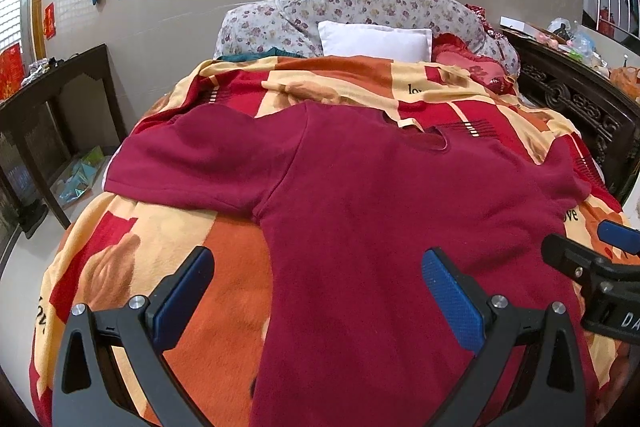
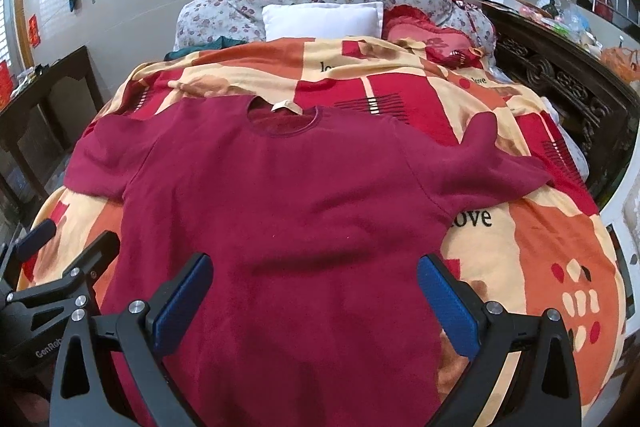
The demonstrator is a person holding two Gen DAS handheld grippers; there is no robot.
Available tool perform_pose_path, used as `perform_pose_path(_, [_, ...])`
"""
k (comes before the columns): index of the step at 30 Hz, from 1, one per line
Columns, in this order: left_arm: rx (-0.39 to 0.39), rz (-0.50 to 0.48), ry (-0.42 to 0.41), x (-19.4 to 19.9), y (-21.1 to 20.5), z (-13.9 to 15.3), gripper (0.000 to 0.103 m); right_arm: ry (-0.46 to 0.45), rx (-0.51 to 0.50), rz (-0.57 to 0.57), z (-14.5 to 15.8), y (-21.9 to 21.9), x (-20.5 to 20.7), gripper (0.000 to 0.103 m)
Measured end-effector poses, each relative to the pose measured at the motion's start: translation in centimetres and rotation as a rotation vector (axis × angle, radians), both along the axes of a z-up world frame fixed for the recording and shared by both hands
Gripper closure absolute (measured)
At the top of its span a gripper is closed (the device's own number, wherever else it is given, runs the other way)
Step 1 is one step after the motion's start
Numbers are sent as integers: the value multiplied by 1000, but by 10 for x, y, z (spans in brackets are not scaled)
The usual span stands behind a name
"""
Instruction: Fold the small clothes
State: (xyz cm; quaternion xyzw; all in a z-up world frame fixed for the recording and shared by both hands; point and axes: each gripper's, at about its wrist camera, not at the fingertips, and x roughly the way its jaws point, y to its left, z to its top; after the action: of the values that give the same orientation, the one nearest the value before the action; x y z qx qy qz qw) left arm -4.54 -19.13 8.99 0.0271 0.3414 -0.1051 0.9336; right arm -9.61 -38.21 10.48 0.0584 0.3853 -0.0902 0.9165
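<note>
Shirt [image 2: 288, 211] in dark red lies spread flat, front up, on the orange and red patterned blanket [image 2: 540, 239], its hem nearest both grippers and its neckline [image 2: 282, 119] farthest ahead, toward the white pillow [image 2: 322, 19]. It looks like soft, fuzzy knit: light, limp and likely to sag and drag on the blanket's nap rather than slide, so I judge it needs pinching through both layers at an edge. Its left sleeve [image 1: 188, 163] reaches out ahead and to the left of the left gripper [image 1: 320, 299]; the right sleeve [image 2: 492, 171] lies ahead and right of the right gripper [image 2: 316, 303]. Both grippers hover spread wide over the lower body, holding nothing. Sleeve cuffs or shoulder seams seem the best holds.
</note>
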Motion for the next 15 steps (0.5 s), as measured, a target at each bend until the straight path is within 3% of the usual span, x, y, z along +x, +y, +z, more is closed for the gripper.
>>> perform_pose_path(15, [-3, 1, 16, 11, -3, -4, 0, 23, 22, -7, -11, -2, 20, 0])
